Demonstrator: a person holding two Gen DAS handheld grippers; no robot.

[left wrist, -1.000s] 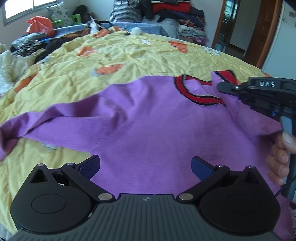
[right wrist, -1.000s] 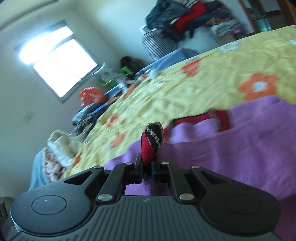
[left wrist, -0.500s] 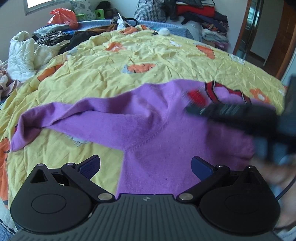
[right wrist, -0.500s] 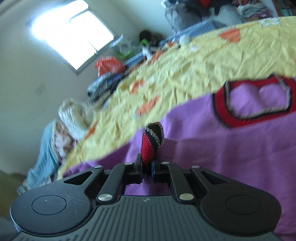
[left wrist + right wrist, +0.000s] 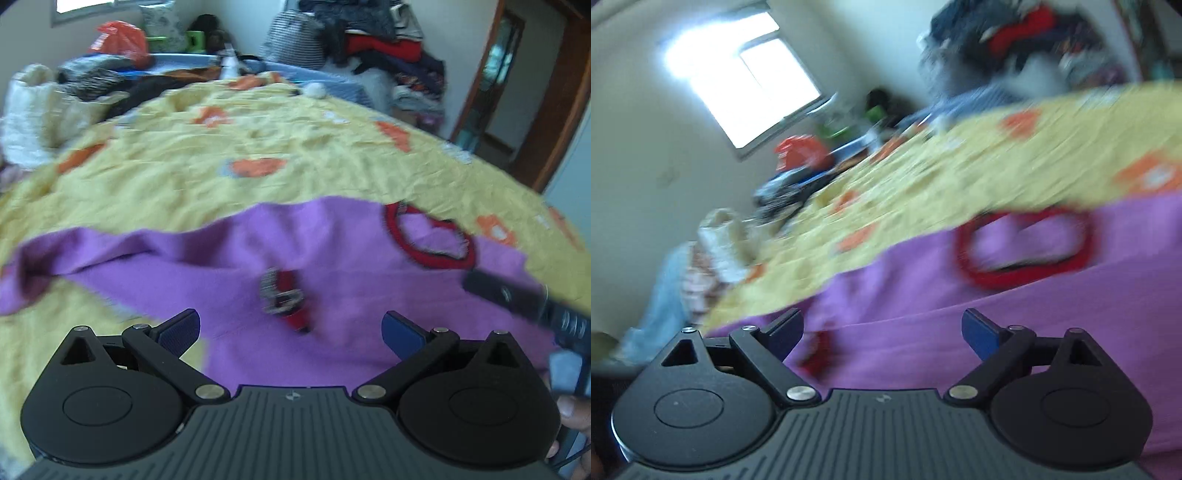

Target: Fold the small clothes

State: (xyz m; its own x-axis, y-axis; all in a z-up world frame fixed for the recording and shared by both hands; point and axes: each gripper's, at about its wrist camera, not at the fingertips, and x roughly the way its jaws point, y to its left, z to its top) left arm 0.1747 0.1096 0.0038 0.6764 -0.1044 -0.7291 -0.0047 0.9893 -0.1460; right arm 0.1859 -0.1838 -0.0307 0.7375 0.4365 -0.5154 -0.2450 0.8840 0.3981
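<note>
A purple sweater (image 5: 332, 258) with a red-and-black collar (image 5: 428, 236) lies spread on the yellow bed cover (image 5: 258, 166). One sleeve stretches out to the left. The other sleeve's red-and-black cuff (image 5: 284, 299) lies loose on the sweater's body. My left gripper (image 5: 291, 328) hovers open over the near hem, with nothing between its pads. My right gripper (image 5: 882, 330) has its jaws opening; the cuff (image 5: 816, 354) lies free by its left finger, not pressed. Its black body (image 5: 517, 302) shows at the right of the left wrist view, with a hand below it.
Heaps of clothes (image 5: 369, 40) are stacked at the back wall, with a white bundle (image 5: 33, 118) and an orange bag (image 5: 122, 38) at the back left. A doorway (image 5: 517, 92) opens at the right. The bed's right edge is close to the collar.
The right gripper, shut on the cuff before, has opened and let it go; the cuff now lies on the sweater's body. The right gripper has drawn back to the right.
</note>
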